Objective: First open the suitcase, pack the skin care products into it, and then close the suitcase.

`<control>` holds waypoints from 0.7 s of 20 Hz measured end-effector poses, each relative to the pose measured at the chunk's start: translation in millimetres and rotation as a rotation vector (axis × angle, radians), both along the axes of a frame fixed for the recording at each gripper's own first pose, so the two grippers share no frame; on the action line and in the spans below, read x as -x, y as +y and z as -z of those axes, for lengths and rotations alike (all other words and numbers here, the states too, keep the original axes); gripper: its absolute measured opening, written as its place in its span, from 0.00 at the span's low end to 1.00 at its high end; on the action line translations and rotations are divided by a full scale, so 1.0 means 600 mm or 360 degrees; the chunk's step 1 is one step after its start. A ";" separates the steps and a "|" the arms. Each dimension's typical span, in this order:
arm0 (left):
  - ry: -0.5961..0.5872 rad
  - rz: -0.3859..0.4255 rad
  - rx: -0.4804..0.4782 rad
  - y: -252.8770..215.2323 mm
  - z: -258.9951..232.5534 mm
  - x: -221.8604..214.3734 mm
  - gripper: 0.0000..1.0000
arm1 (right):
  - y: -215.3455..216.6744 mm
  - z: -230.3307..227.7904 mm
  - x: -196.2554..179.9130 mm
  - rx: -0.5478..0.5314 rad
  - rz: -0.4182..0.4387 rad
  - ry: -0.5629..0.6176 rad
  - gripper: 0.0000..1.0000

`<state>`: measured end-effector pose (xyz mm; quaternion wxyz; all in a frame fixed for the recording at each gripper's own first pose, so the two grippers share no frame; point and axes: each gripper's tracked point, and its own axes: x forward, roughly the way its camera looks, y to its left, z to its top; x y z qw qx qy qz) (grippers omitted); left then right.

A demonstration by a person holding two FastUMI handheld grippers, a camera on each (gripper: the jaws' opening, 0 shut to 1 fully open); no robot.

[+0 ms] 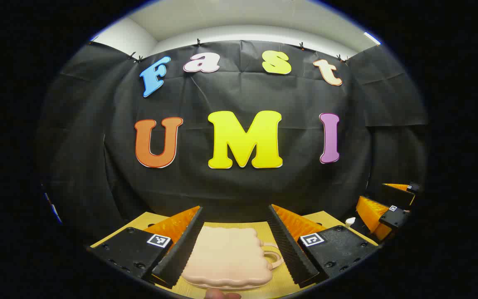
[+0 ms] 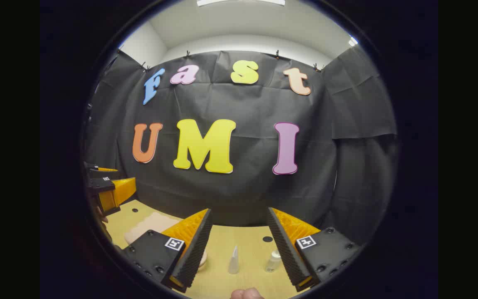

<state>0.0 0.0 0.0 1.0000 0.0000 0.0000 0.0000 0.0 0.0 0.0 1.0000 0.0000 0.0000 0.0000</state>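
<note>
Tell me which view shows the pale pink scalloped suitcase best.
Left gripper view: the pale pink scalloped suitcase lies closed, lid and handle plain, between the open left gripper fingers. Right gripper view catches just its edge at far left.

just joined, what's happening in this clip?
A person holds a gripper in each hand over a wooden table. The left gripper is open, hovering above a closed pink suitcase. The right gripper is open too, facing a small conical white tube and a small clear bottle standing on the table. Nothing is gripped; the suitcase hasn't been opened yet.
</note>
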 end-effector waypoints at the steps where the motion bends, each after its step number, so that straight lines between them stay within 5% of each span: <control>1: -0.0003 -0.0003 -0.0004 -0.001 -0.002 -0.001 0.97 | -0.003 0.002 -0.002 0.0002 0.0006 0.0005 0.77; 14: 0.0005 0.0027 0.0020 -0.024 0.009 -0.003 0.97 | -0.035 0.015 0.001 0.0010 0.0037 0.0021 0.80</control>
